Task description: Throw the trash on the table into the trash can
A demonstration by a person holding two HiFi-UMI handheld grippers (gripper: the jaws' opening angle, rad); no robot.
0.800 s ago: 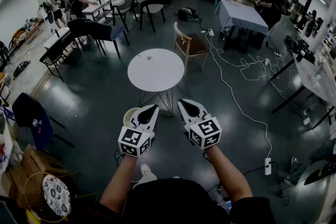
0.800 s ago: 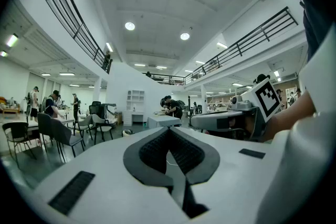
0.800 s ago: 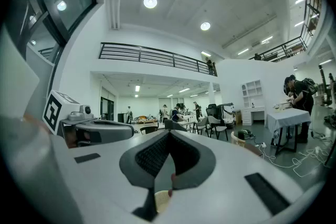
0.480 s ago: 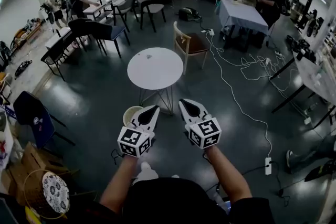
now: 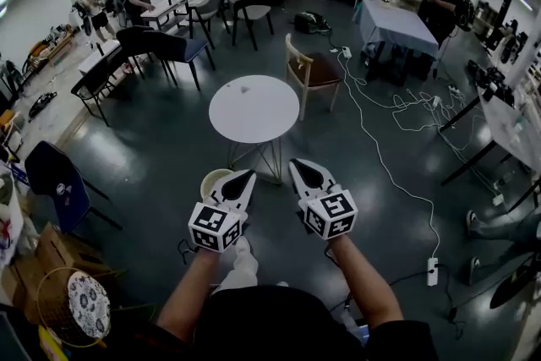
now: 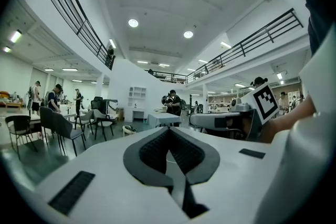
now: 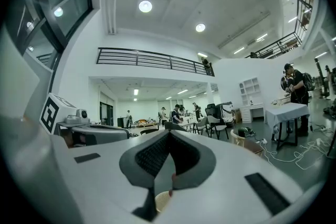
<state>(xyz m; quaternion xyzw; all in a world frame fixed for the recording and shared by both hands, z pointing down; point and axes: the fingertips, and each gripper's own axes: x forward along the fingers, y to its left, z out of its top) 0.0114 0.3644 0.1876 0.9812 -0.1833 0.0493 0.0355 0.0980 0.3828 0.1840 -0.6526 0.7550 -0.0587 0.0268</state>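
Note:
A round white table stands on the dark floor ahead of me. One small dark piece of trash lies near its far side. A cream round trash can sits on the floor at the table's near left, partly hidden behind my left gripper. That gripper is shut and holds nothing, as the left gripper view also shows. My right gripper is held level beside it, jaws together and empty. In the right gripper view the can's rim shows low through the slit between the jaws.
A wooden chair stands behind the table. A white cable snakes over the floor to a power strip at the right. A blue chair, a cardboard box and a wicker basket are at the left. People work at far tables.
The view has crept forward: the table sits slightly nearer and more of the trash can shows beside the left gripper. Both grippers keep their pose, shut.

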